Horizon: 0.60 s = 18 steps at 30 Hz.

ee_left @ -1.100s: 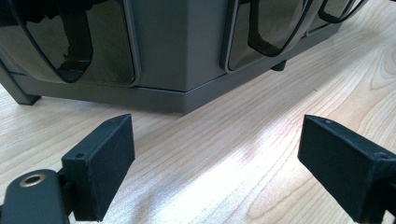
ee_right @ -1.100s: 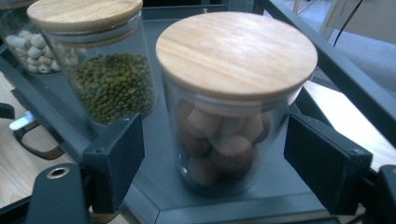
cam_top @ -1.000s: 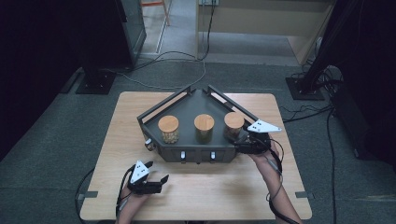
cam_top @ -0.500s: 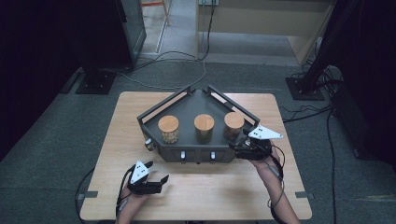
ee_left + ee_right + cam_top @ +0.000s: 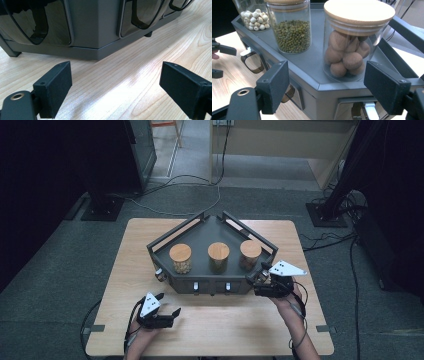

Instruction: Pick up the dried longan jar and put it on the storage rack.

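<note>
Drawn back from jar of brown balls (image 5: 348, 53) since a second ago: right gripper (image 5: 327, 87), jaws apart, just before it at tray's (image 5: 212, 282) right front corner. Left gripper (image 5: 115, 85), likewise spread, low over surface (image 5: 235, 330), facing tray's front.

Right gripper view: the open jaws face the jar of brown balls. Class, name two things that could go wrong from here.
1. The jar of brown balls stands close to the grey tray's front edge; a bump from the open right gripper might tip it off.
2. The jar of green beans stands near; a wide jaw could knock it.
</note>
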Tool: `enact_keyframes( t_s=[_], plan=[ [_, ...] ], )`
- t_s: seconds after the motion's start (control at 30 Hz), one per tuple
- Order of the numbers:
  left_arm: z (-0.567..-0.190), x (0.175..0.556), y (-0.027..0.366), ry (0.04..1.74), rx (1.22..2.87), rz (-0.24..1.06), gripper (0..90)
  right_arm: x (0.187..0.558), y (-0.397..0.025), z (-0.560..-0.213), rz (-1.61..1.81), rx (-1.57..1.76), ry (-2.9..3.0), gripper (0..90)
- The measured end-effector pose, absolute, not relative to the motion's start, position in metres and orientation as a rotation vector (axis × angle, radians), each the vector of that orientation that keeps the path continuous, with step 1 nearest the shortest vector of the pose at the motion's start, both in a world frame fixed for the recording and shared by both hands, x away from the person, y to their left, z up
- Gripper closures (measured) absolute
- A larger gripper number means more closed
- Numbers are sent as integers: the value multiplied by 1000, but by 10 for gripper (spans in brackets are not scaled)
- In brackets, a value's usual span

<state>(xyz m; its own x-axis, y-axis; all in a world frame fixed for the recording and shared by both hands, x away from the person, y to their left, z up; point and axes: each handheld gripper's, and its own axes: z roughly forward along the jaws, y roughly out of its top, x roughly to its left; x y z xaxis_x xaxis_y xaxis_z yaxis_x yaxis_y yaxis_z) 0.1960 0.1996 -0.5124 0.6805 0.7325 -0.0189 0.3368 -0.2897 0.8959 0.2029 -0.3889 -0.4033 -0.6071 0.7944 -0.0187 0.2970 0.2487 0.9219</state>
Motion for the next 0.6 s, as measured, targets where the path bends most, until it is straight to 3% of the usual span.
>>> enact_keyframes(
  t_s=[0.6],
  plan=[
    [-512, 196, 199, 836, 1894, 498, 108, 194, -397, -416, 1323, 1026, 2034, 203]
  ],
)
